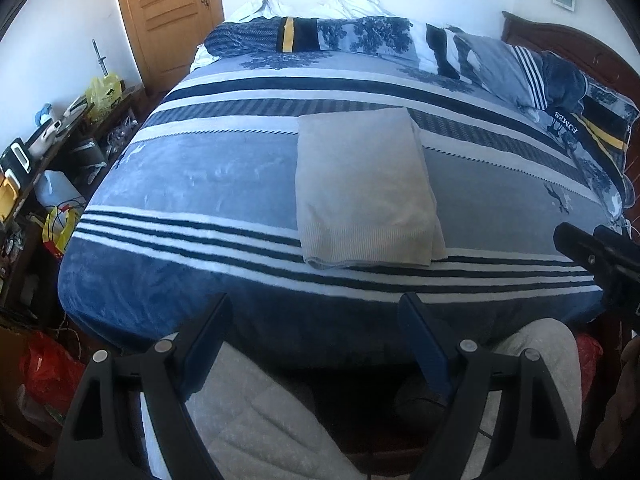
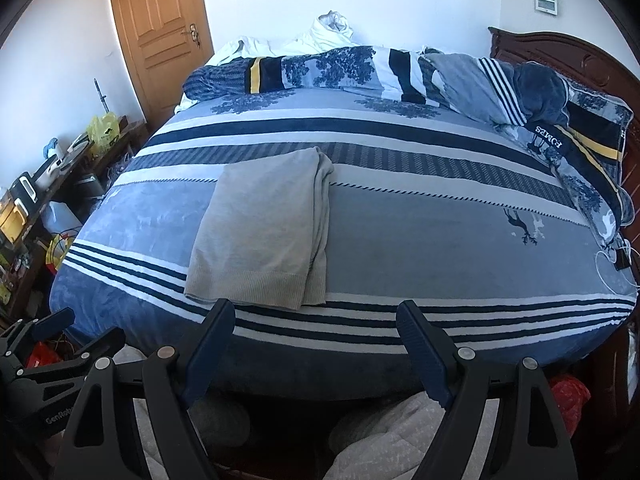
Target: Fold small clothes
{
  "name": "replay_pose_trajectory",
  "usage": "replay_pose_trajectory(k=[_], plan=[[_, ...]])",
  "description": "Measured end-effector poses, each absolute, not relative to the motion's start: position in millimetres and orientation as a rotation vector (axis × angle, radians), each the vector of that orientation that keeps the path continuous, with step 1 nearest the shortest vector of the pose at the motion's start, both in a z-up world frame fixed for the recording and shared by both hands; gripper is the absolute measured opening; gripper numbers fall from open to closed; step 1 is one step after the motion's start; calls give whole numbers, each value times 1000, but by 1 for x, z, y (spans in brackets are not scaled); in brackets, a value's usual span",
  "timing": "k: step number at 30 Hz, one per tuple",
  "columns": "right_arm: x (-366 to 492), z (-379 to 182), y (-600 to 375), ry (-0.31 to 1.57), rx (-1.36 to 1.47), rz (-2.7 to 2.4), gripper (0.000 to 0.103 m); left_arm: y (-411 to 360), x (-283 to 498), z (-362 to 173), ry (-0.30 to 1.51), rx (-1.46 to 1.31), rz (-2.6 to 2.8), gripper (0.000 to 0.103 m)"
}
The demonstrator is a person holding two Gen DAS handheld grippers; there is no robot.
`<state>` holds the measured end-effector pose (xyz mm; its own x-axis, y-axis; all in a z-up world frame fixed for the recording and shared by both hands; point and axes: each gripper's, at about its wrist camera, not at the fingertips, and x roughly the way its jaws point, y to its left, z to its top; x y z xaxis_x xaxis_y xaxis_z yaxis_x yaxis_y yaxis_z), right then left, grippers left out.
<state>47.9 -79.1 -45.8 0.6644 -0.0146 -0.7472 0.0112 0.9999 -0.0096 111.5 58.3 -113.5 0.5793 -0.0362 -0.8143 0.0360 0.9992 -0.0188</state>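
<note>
Bed [image 2: 400, 220]: folded sweater [image 2: 260, 236], underlayers hidden.

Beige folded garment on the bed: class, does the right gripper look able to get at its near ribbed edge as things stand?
Probably yes. The right gripper is open and empty, the beige garment lies just ahead of it, and only bare striped blanket lies between.

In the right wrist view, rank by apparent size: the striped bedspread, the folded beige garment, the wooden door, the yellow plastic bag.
1. striped bedspread
2. folded beige garment
3. wooden door, close to the garment and farther away, so unsure
4. yellow plastic bag
</note>
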Motion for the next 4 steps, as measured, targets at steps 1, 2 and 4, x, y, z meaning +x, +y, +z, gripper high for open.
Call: replay_pose_trajectory(k=[1,2,4], plan=[[51,-48,-80,845,-2,-13,86,58,114,-114,947,-1,-52,84],[55,-50,-81,848,1,-12,86,57,118,-115,944,-2,-66,84],[64,-57,-85,861,12,-13,86,57,127,-118,943,-9,-68,84]])
